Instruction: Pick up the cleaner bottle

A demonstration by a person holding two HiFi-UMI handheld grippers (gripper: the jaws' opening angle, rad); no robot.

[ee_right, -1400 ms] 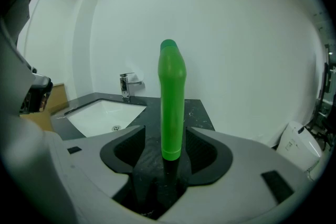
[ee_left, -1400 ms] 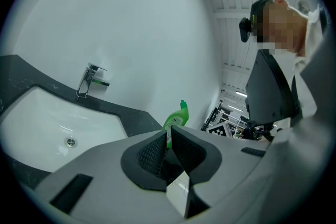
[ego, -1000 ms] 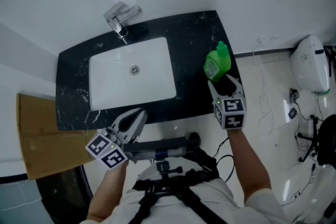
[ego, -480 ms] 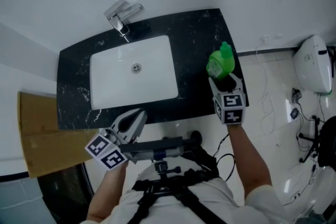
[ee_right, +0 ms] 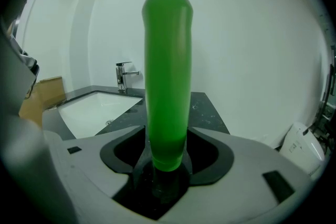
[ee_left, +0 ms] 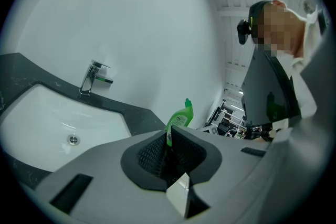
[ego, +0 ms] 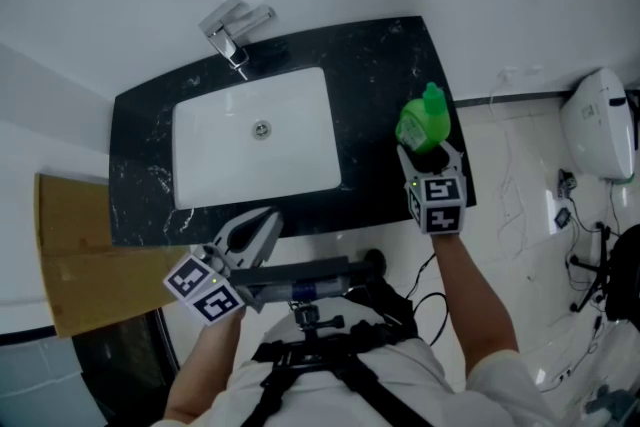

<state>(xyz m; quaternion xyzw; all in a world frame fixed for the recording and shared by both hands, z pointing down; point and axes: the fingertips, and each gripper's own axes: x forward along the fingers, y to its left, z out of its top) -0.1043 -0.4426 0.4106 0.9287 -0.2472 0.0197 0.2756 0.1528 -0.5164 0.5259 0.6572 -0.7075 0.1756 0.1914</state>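
**Green bottle caught in the right gripper**

We looked at the cleaner bottle (ego: 423,122). It was near the right edge of the dark counter (ego: 370,65), beside the white sink (ego: 205,165).

A second before, the right gripper (ego: 430,158) sat a bit behind the bottle, and we could see more dark space between them. Now it had slid in closer, and the bottle was right between its jaws. In the right gripper view the green bottle filled the middle, and the dark pads pressed on it from both sides. So the right gripper was pinching the bottle.

The bottle itself had hardly moved on the counter. We could not tell if it was up off the counter yet.

The left gripper (ego: 265,220) had stayed low, at the front edge of the counter. Its jaws were pressed together with nothing in them.

We thought the grab was done. The job left was the lift: go straight up and hold tight, so the smooth bottle would not slip.
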